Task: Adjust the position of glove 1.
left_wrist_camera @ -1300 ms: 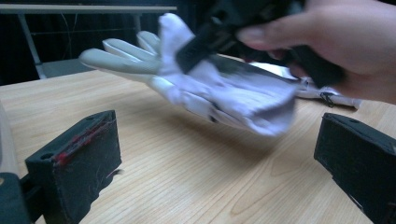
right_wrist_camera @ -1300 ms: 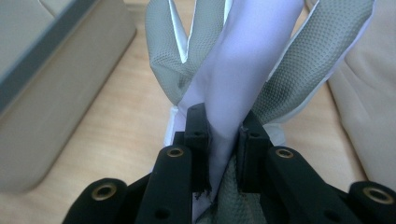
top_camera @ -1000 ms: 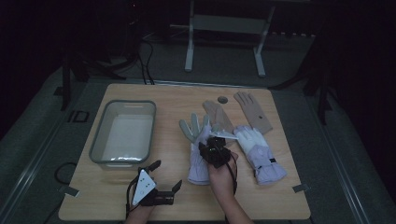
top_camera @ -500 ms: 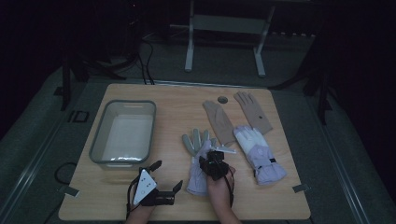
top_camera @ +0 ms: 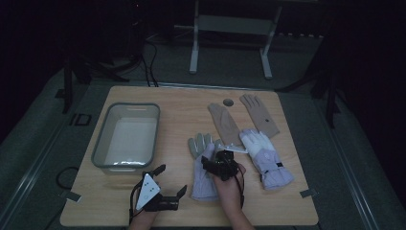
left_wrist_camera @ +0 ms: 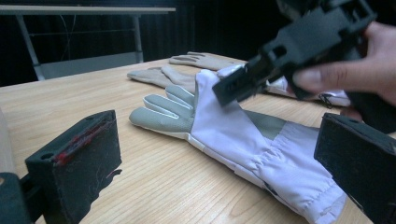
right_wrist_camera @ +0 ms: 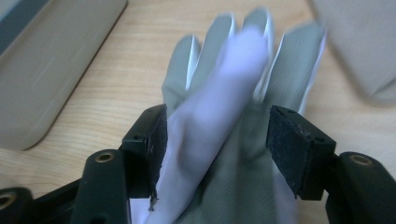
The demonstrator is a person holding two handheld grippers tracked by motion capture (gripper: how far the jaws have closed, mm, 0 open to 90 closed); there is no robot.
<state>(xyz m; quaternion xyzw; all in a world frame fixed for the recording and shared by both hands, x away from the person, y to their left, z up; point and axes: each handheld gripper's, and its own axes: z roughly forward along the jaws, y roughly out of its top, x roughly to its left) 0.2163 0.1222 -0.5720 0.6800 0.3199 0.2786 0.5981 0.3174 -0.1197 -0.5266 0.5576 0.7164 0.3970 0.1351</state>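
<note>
Lilac-and-grey glove [top_camera: 205, 167] lies flat on the desk [top_camera: 182, 120], cuff toward the person, directly under the right gripper [top_camera: 216, 162]. In the right gripper view the glove [right_wrist_camera: 224, 135] runs away from the fingers [right_wrist_camera: 156, 140], with a fold of its lilac fabric lying between them; the left pad is just beside that fold, the right pad stands apart from it. These fingers have just been opening and now stand roughly half open, pressing on nothing. In the left gripper view the right gripper [left_wrist_camera: 285, 51] hangs just above the palm of the glove [left_wrist_camera: 243, 135], held by a hand [left_wrist_camera: 350, 77].

Left gripper [top_camera: 165, 189] rests low on the desk, left of the glove and well apart from it. Its fingers [left_wrist_camera: 77, 163] stand wide open with bare desk between them; the glove's cuff lies just inside the right finger without visible contact.

Second lilac glove [top_camera: 265, 155] lies to the right of the right fingers, near but apart. Two tan gloves [top_camera: 242, 120] lie beyond them, toward the far edge. Grey tub [top_camera: 103, 143] stands beyond the left fingers, on the left half of the desk, clear of both grippers.
</note>
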